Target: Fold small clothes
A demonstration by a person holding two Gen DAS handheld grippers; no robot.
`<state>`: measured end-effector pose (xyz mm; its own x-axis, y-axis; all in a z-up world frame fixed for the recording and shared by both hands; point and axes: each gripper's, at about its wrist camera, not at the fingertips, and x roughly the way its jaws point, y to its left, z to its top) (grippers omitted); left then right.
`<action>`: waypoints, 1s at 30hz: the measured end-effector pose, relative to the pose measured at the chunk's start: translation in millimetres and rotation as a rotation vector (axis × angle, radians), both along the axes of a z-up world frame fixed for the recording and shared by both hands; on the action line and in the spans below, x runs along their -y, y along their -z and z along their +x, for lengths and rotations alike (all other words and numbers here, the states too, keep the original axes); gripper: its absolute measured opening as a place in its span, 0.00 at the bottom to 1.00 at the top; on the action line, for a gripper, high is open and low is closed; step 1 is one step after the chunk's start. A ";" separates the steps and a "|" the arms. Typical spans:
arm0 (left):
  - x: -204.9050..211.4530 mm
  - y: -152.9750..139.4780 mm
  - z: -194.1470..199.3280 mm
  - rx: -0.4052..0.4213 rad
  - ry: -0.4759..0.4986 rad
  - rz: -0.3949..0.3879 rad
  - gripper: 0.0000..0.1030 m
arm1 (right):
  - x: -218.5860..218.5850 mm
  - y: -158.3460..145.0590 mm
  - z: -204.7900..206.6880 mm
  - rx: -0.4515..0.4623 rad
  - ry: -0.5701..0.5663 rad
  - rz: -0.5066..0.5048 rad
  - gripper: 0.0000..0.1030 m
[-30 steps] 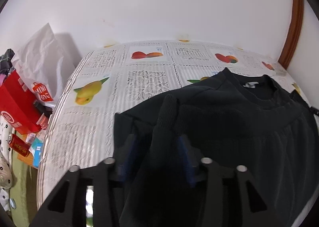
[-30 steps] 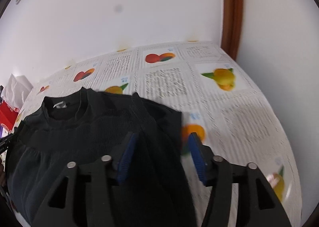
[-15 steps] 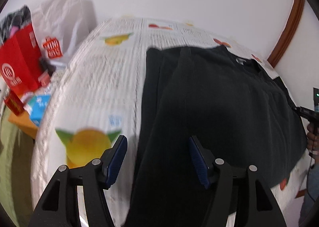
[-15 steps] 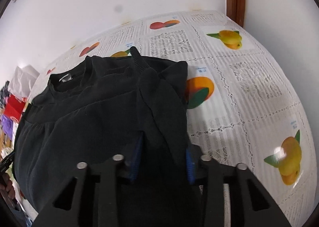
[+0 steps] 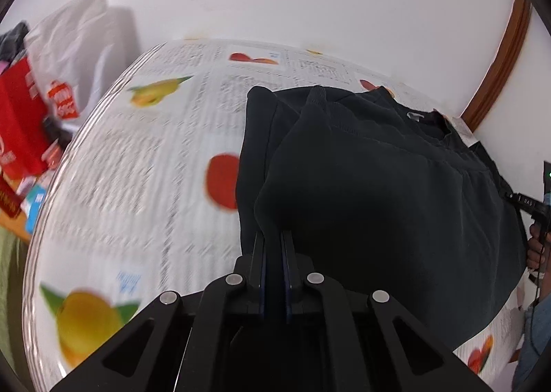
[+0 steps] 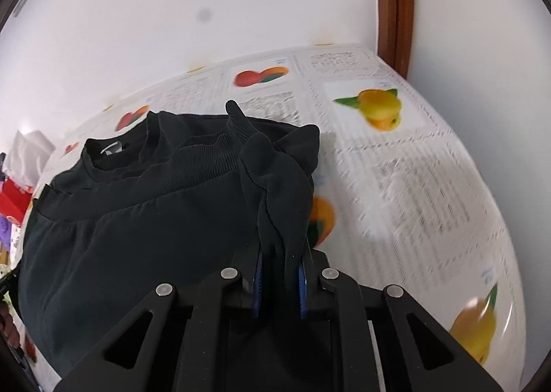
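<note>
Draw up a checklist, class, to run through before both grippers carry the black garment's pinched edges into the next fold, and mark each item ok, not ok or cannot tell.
1. Left gripper clamped on the black garment: ok, jaws nearly together on cloth.
2. Right gripper clamped on a bunched fold: ok.
3. Collar lying at the far end, towards the wall: ok.
4. Fruit-print tablecloth bare beside the garment: ok.
5. Both grips holding matching corners: cannot tell.
6. Red bag off the table's left edge: ok.
</note>
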<state>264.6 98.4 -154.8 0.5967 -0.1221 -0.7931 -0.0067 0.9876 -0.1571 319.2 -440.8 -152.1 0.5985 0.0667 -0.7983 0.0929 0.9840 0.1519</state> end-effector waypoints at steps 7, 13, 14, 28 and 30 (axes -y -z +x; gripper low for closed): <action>24.3 1.2 23.2 0.002 0.028 0.025 0.08 | 18.2 8.0 35.3 0.010 0.006 -0.084 0.15; 28.5 1.2 22.3 -0.002 0.030 0.044 0.10 | 13.9 11.1 44.0 0.018 0.003 -0.155 0.17; 26.9 1.2 21.3 -0.003 0.029 0.043 0.11 | 13.6 10.8 43.4 0.020 0.005 -0.161 0.18; -24.5 -4.6 -54.8 0.012 -0.074 0.124 0.35 | -57.4 -52.9 -27.4 0.113 0.081 -0.157 0.45; -32.8 0.1 -67.2 0.003 -0.102 0.159 0.35 | -104.8 -55.2 -34.5 0.123 -0.006 -0.175 0.50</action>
<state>197.4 131.2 -154.9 0.6017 0.0663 -0.7960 -0.1084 0.9941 0.0009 284.6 -336.0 -97.0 0.6920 -0.0625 -0.7192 0.0783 0.9969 -0.0113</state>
